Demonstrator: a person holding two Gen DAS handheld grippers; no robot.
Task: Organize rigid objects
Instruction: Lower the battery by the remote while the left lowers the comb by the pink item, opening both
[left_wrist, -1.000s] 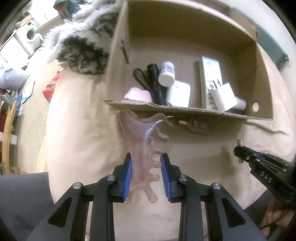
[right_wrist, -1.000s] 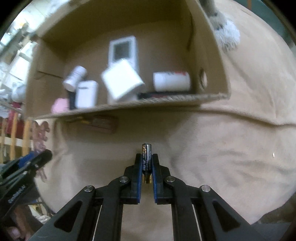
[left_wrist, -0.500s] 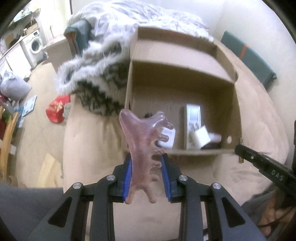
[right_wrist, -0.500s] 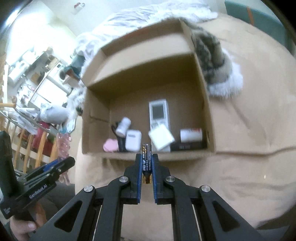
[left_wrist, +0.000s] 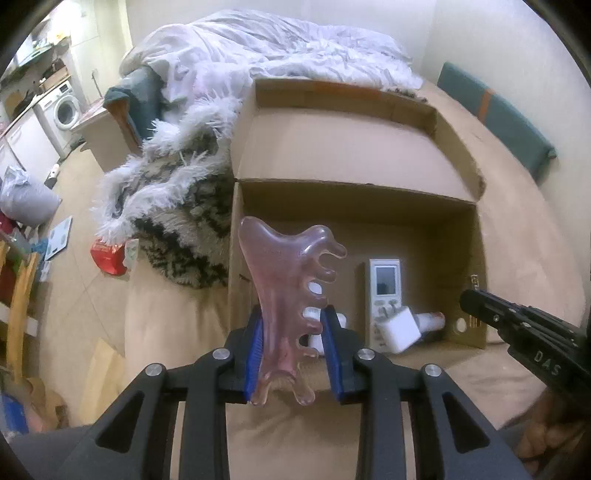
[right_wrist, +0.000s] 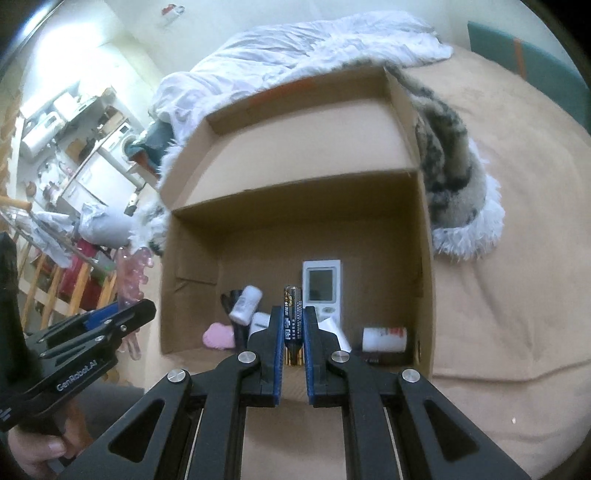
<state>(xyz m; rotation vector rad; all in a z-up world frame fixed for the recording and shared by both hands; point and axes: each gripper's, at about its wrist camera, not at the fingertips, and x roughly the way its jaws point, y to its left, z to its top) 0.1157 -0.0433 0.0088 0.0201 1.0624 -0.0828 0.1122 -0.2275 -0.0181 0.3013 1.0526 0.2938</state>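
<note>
My left gripper (left_wrist: 293, 332) is shut on a translucent pink comb-shaped massage tool (left_wrist: 288, 280), held upright above the near left of an open cardboard box (left_wrist: 354, 155). My right gripper (right_wrist: 293, 328) is shut on a black AA battery (right_wrist: 292, 314), held upright over the box's near edge. The box (right_wrist: 295, 210) holds a white remote (right_wrist: 322, 284), a white charger (left_wrist: 400, 328), a white bottle (right_wrist: 245, 304), a pink item (right_wrist: 218, 336) and a white tube (right_wrist: 384, 339). The right gripper shows in the left wrist view (left_wrist: 474, 301); the left gripper shows in the right wrist view (right_wrist: 122, 314).
The box sits on a tan bedspread (right_wrist: 498, 295). A furry black-and-white throw (left_wrist: 173, 206) lies against the box's left side, a white duvet (left_wrist: 295, 48) behind it. A teal cushion (left_wrist: 495, 114) lies at the far right. The floor with clutter (left_wrist: 107, 254) drops off to the left.
Both grippers have risen and pulled back, so the box interior now shows from above. The massage tool and the battery stay gripped. A brown object in front of the box is out of view.
</note>
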